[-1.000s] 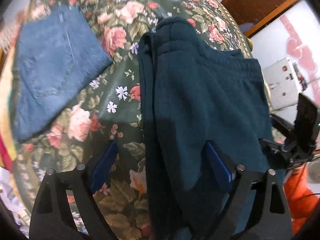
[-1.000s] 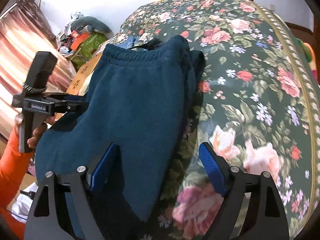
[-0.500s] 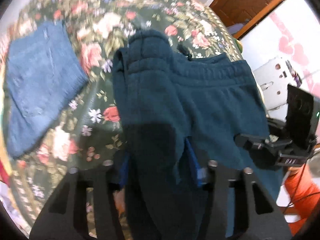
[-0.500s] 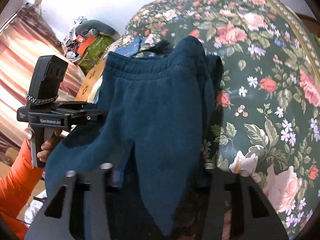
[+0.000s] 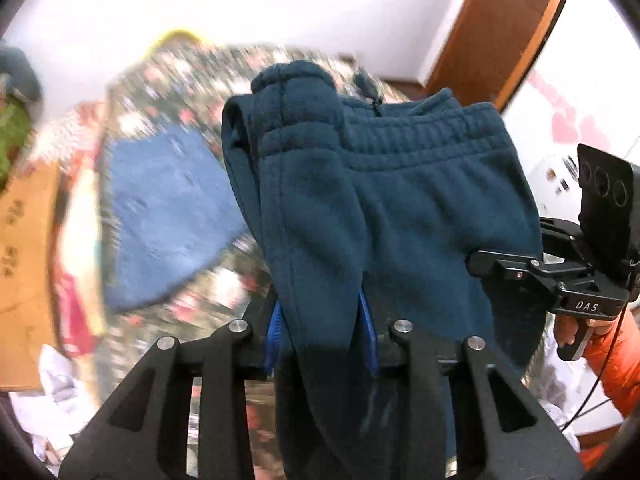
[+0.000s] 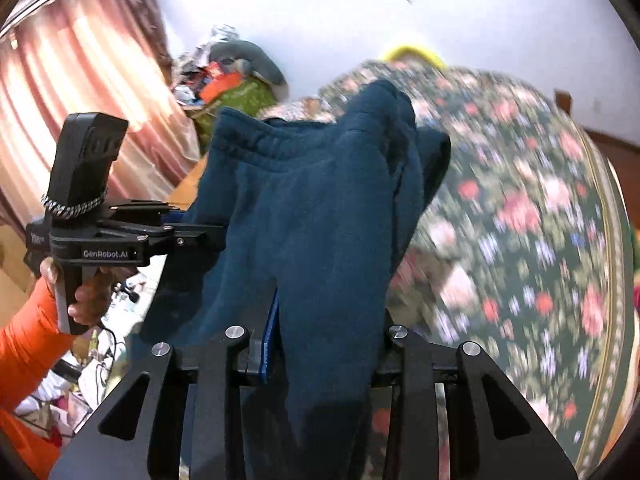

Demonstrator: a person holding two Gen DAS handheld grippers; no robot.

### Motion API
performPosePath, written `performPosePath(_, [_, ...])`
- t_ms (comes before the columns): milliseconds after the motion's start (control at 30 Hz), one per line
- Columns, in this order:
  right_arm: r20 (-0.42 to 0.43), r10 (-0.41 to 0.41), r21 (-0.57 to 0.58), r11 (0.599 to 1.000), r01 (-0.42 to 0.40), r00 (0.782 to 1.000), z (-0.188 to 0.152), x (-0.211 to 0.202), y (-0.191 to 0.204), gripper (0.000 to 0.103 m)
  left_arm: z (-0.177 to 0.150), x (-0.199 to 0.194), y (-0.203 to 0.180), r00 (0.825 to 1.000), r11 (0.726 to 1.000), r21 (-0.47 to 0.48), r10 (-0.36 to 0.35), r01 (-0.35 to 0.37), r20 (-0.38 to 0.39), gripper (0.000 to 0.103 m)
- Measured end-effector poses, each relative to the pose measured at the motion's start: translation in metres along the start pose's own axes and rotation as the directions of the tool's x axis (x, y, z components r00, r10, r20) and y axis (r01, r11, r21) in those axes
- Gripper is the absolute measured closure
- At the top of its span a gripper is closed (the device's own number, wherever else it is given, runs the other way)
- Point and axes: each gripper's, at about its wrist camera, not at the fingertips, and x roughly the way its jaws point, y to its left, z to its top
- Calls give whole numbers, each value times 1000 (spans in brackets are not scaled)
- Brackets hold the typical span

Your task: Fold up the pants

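The dark teal fleece pants (image 5: 400, 200) hang lifted above the floral bed, elastic waistband (image 5: 420, 140) on the far side. My left gripper (image 5: 320, 320) has a thick fold of the fabric between its blue pads (image 5: 275, 328), and its jaws are still closing on it. In the right wrist view the pants (image 6: 312, 208) run between the fingers of my right gripper (image 6: 328, 328), whose jaws are also closing on the cloth. Each view shows the other gripper at the pants' side edge: the right one (image 5: 560, 276), the left one (image 6: 120, 240), held by hands in orange sleeves.
Folded blue jeans (image 5: 160, 216) lie on the floral bedspread (image 6: 520, 240) to the left. A cardboard box (image 5: 24, 260) stands at the bed's left edge. A pink curtain (image 6: 80, 92) and a heap of clutter (image 6: 232, 76) are behind; a wooden door (image 5: 500, 28) is at the right.
Both grippers went from wide open to closed on the teal pants, then rose and tilted up. The pants' near edge has come up off the bedspread.
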Motion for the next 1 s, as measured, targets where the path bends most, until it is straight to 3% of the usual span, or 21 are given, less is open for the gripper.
performPosePath(133, [48, 17, -88, 996, -12, 999, 38, 16, 31, 74, 11, -34, 26, 992, 996, -40, 80, -77, 99, 72])
performPosePath(300, [92, 48, -150, 988, -33, 995, 87, 50, 57, 75, 31, -59, 74, 963, 980, -110, 185, -166, 197, 72])
performPosePath(467, [85, 69, -166, 985, -54, 994, 121, 98, 59, 75, 48, -54, 119, 943, 961, -163, 256, -224, 214, 72])
performPosePath(600, [50, 62, -146, 988, -54, 997, 136, 141, 43, 75, 64, -24, 155, 943, 952, -190, 276, -241, 184, 72])
performPosePath(800, [-36, 22, -96, 995, -25, 999, 151, 219, 9, 75, 74, 53, 201, 948, 933, -222, 307, -282, 85, 72])
performPosePath(933, [-99, -23, -71, 997, 16, 995, 153, 261, -14, 75, 78, 109, 233, 957, 925, -260, 291, -276, 19, 73])
performPosePath(1000, [-129, -49, -65, 997, 41, 990, 150, 274, -25, 75, 79, 131, 249, 970, 925, -296, 244, -239, -21, 79])
